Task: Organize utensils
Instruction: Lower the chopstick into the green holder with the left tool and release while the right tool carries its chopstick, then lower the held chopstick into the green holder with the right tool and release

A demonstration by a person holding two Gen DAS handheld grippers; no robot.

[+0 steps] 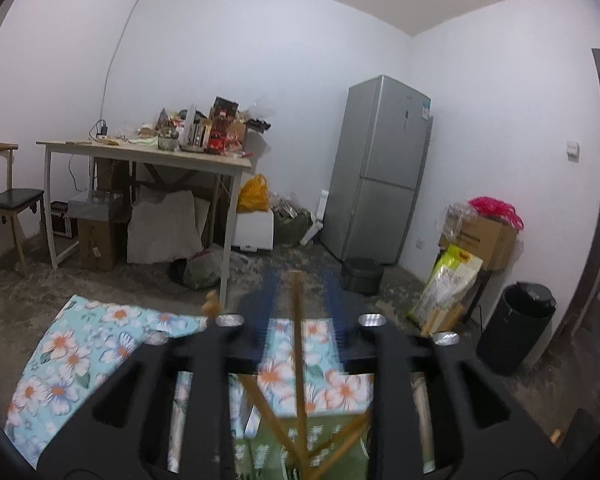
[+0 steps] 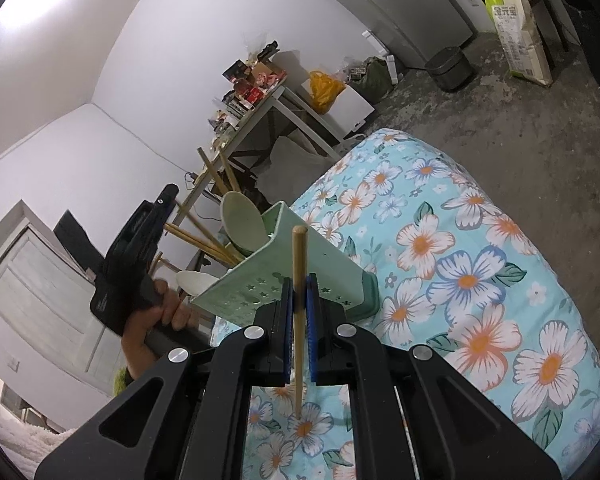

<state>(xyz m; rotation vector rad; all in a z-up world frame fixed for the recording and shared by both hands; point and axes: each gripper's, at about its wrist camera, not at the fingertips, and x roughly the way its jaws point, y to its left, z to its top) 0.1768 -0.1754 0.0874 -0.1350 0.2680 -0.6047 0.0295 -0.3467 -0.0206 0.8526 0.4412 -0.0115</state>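
Utensil holder (image 2: 300, 276) with chopsticks (image 2: 204, 240), spoons (image 2: 242, 220); right tool (image 2: 299, 300) gripping chopstick (image 2: 299, 264); left tool (image 1: 300, 312) parted.

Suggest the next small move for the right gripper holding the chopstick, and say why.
Probably carry it over the green utensil holder and lower it in. The right gripper is shut on a single wooden chopstick, and the holder just ahead already contains other chopsticks and a green spoon.

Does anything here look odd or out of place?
Mostly the green utensil holder: its chopsticks splay out at crossed angles, none upright. One chopstick remains outside, clamped in the right tool.
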